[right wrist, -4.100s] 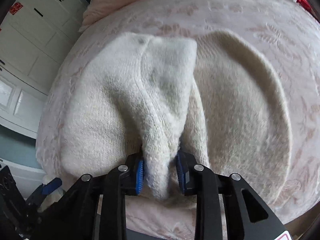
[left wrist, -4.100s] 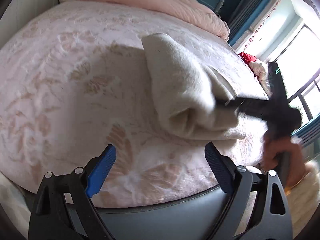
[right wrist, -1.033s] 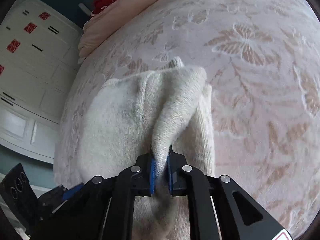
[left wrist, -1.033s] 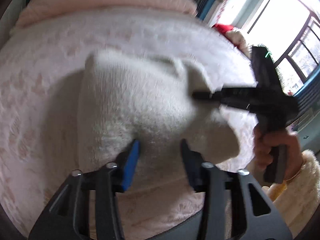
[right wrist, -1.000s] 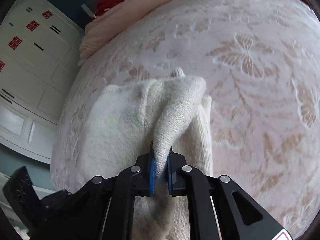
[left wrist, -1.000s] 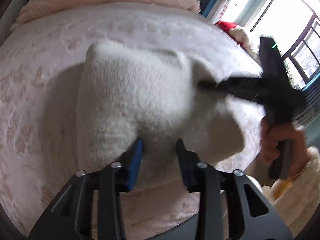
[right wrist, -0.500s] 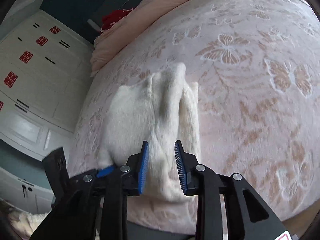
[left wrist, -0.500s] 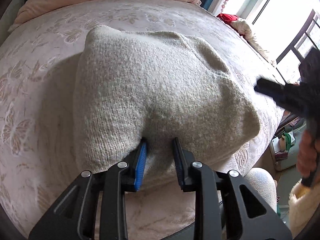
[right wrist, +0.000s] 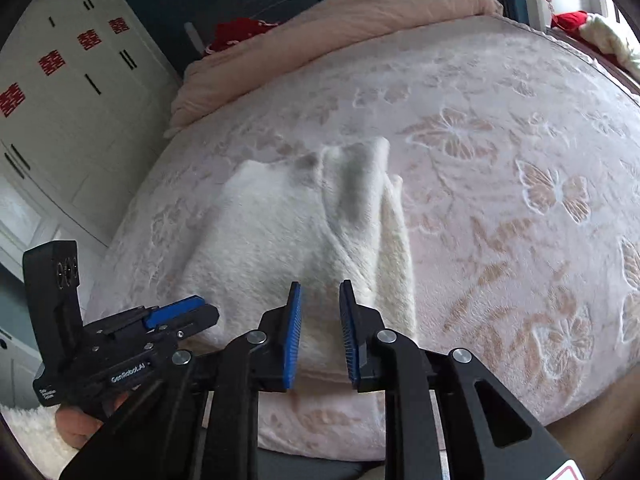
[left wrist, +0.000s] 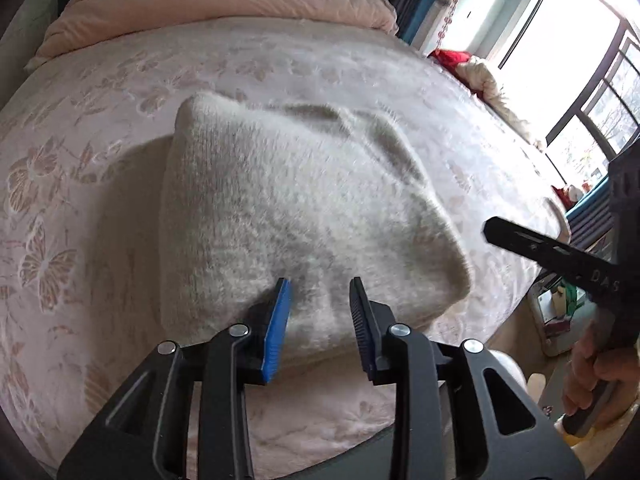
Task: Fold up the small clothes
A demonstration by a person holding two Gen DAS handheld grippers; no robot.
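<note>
A cream knitted sweater [left wrist: 288, 200] lies folded on the pink bed [left wrist: 100, 128]; it also shows in the right wrist view [right wrist: 288, 224] with a raised crease along its right side. My left gripper [left wrist: 320, 292] is open, its fingertips over the sweater's near edge and holding nothing. My right gripper [right wrist: 318, 296] is open and empty, just short of the sweater's near edge. The right gripper also shows in the left wrist view [left wrist: 560, 252], off the sweater to the right. The left gripper shows in the right wrist view [right wrist: 176, 312] at the sweater's left corner.
A rolled pink duvet [left wrist: 216, 4] lies along the head of the bed. White wardrobe doors [right wrist: 56, 92] stand to the left. A window [left wrist: 592, 80] and red and cream cloths [left wrist: 472, 68] are on the right. The bed's near edge [right wrist: 360, 440] is just below the grippers.
Both grippers have let go of the sweater and opened. The right gripper has drawn back from it, and the sweater now rests folded on the bed.
</note>
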